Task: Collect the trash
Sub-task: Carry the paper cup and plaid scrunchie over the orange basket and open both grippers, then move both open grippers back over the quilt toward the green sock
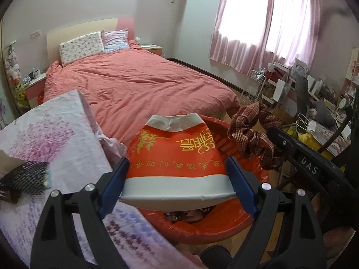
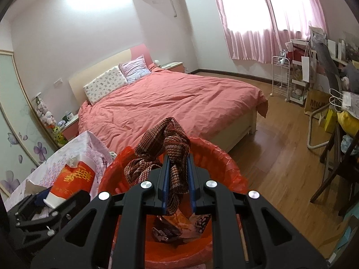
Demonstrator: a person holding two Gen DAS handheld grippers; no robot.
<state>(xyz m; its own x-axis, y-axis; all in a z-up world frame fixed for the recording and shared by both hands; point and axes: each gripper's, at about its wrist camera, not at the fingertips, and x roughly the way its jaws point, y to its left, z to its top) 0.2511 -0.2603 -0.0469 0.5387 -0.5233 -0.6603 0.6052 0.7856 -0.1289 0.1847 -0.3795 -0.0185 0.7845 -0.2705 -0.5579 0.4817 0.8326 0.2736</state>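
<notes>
Gripping a crushed red-and-white paper cup with gold lettering (image 1: 177, 157) between widely spread blue pads, the left gripper (image 1: 177, 186) holds it over the red-bagged round trash bin (image 1: 224, 228). The right gripper (image 2: 178, 179), jaws narrow, pinches a brown woven fabric strip (image 2: 170, 148) above the same bin, where wrappers (image 2: 175, 226) lie.

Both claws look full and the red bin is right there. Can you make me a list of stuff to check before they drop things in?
1. Left claw squeezing the red paper cup: ok.
2. Right claw pinching the brown woven cloth: ok.
3. Cup over the red bin: ok.
4. Cloth above the bin's opening: ok.
5. Room left in the bin, only wrappers at the bottom: ok.
6. Cloth hanging clear of the rim: cannot tell.
</notes>
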